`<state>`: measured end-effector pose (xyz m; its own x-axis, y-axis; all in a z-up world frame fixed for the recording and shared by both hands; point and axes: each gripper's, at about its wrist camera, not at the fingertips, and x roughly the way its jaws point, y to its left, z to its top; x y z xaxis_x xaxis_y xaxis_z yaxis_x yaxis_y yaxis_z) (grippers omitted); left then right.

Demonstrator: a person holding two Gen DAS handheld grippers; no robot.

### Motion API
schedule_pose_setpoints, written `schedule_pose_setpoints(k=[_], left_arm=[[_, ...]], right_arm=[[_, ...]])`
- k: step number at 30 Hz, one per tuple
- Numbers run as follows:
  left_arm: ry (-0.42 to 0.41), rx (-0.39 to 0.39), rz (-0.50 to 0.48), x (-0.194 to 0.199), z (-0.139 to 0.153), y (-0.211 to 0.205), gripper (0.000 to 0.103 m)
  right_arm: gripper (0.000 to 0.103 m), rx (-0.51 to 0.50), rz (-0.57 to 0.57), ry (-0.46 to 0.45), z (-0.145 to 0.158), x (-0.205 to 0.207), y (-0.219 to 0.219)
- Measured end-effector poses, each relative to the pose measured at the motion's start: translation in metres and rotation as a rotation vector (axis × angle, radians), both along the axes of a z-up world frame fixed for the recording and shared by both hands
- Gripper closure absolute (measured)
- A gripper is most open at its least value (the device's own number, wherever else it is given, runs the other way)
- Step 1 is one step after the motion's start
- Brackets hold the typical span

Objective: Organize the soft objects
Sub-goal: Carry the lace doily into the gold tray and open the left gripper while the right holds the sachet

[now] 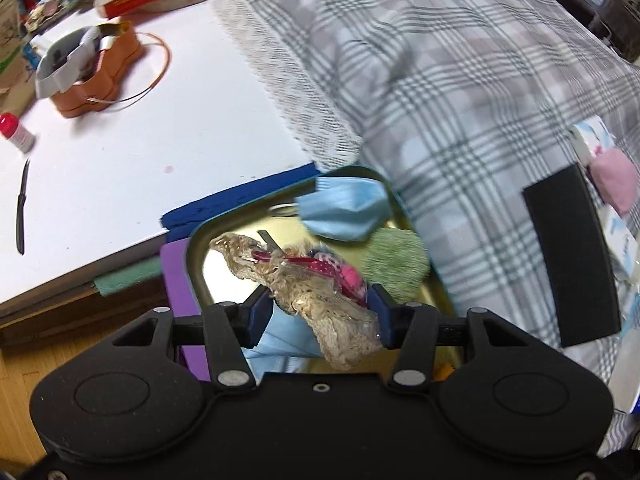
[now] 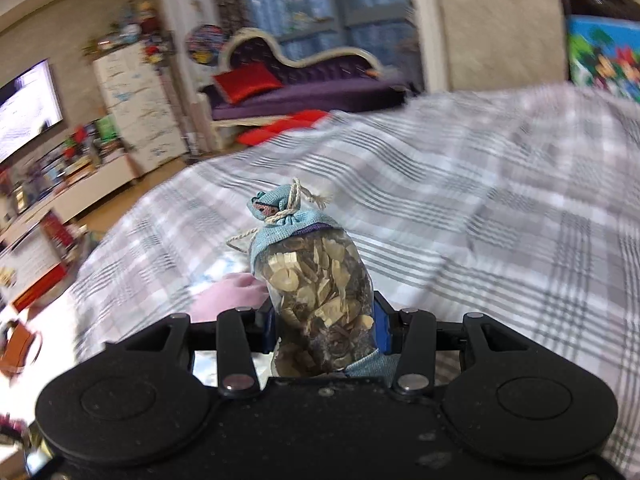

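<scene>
Left gripper (image 1: 320, 312) pointing steeply down, blue pads clamped on a beige lace sachet (image 1: 316, 300) with a red dotted ribbon and a pink piece at its side. Sachet lying tilted across the jaws, one end reaching forward and left over a gold tin (image 1: 196, 248), other end hanging back toward the gripper body. Directly below the gripper, inside the tin: a blue mask (image 1: 344, 212) ahead near the far rim, a green fuzzy pad (image 1: 396, 260) ahead to the right, another bit of light blue cloth (image 1: 280, 344) under the jaws. Under the tin at the left, a purple sheet (image 1: 176, 276) and a dark blue cloth (image 1: 240, 200). Ahead and right of the gripper, a plaid blanket (image 1: 460, 100); far right on it, a black block (image 1: 568, 256) and a pink soft thing (image 1: 616, 180). Ahead and left, a white table (image 1: 160, 140) with an orange box (image 1: 100, 80), a red-capped bottle (image 1: 14, 132) and a black pen (image 1: 22, 208). Right gripper (image 2: 324, 328) closed on a clear pouch (image 2: 320, 292) filled with dried chips, standing upright between the pads, its top of light blue fabric (image 2: 280, 216) tied with a pale cord, tilted a little to the left. Just left of this gripper and below, the same pink thing (image 2: 232, 296) on the blanket (image 2: 480, 200). Room behind blurred: purple sofa (image 2: 304, 80) with a red cushion far ahead, screen (image 2: 24, 108) far left.
</scene>
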<state>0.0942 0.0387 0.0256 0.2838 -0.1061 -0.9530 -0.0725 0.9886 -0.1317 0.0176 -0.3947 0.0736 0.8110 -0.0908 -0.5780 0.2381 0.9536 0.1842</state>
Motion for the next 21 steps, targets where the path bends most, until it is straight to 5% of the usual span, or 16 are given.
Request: schedule_pose_setpoints(k=[4, 21], left_arm=[[-0.029, -0.033, 0.024, 0.000, 0.005, 0.012, 0.043], [-0.062, -0.128, 0.061, -0.014, 0.011, 0.027, 0.040]], right_arm=[[0.059, 0.027, 0.097, 0.003, 0.012, -0.005, 0.034], [0.059, -0.142, 0.633, 0.159, 0.019, -0.049, 0.221]])
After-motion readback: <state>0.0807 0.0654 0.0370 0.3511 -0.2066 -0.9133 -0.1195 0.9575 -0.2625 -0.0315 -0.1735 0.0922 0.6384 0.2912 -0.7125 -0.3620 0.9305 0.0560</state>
